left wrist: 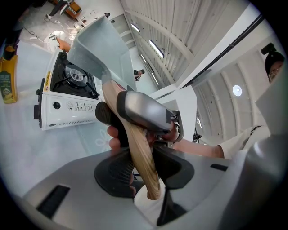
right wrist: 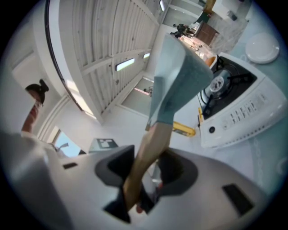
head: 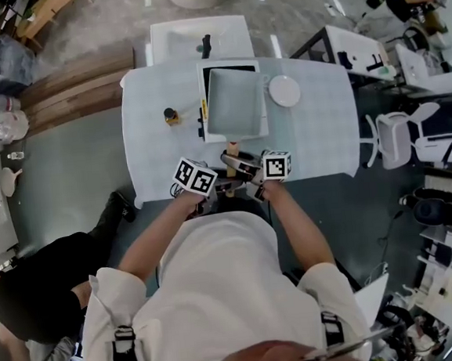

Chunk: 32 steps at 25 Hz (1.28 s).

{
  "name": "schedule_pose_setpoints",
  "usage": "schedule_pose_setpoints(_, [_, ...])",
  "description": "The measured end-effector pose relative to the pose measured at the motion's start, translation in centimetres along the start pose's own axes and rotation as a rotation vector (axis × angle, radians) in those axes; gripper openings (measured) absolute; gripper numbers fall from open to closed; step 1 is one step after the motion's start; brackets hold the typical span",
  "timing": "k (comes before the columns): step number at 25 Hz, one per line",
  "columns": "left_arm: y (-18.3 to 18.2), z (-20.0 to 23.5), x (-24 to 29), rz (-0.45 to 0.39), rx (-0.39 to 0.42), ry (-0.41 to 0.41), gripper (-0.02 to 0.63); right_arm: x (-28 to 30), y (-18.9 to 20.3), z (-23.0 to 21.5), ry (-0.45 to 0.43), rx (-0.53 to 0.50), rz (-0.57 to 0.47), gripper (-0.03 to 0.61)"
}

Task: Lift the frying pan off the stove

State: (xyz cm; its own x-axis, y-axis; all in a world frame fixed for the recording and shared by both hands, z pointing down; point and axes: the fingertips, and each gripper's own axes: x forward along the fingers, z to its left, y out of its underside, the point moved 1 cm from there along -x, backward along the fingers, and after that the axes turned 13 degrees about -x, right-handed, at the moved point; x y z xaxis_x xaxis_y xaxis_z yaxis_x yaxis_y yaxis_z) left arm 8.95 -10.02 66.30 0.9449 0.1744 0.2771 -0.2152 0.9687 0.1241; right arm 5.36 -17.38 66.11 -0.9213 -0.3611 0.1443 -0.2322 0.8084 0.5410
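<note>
Head view: the frying pan (head: 233,103), grey and square, sits in frame over the white stove (head: 228,67) at the middle of the pale surface (head: 316,136). Its wooden handle (head: 232,148) runs back toward the person. The left gripper (head: 225,186) and the right gripper (head: 246,171) meet on that handle at the near edge of the surface. A white plate (head: 284,90) lies just right of the stove and a small bottle (head: 172,116) to its left.

Left gripper view: the handle (left wrist: 137,148) passes straight between the jaws, which are clamped on it near its free end, both pads bearing on the wood. Further up the same handle the right gripper (left wrist: 144,110) is seen gripping it. The pan (left wrist: 96,49) is held above the stove (left wrist: 67,105), whose burner is exposed beneath it. A yellow bottle (left wrist: 6,81) stands at the far left.

Right gripper view: the jaws are closed on the handle (right wrist: 148,152), which slants up from between them to the pan (right wrist: 177,81). The pan is tilted and clear of the stove (right wrist: 234,112), with the burner visible beside it. The plate (right wrist: 263,47) lies beyond the stove on the surface.
</note>
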Motion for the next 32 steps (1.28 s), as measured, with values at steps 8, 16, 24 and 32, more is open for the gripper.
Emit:
schedule_pose_setpoints(8, [2.4, -2.2, 3.1, -0.043, -0.006, -0.012, 0.147, -3.7, 1.5, 1.9, -0.017, -0.056, 0.047, 0.176])
schedule_pose_setpoints(16, [6.0, -4.0, 6.1, -0.099, -0.018, -0.031, 0.146, -7.3, 4.8, 3.4, -0.045, -0.086, 0.109, 0.176])
schedule_pose_setpoints(24, [10.3, -5.7, 6.9, -0.151, -0.033, -0.05, 0.144, -9.2, 8.2, 6.4, -0.084, -0.094, 0.144, 0.177])
schedule_pose_setpoints(32, [13.6, -6.9, 5.6, -0.155, -0.03, -0.053, 0.145, -8.8, 10.5, 9.9, -0.125, -0.093, 0.143, 0.178])
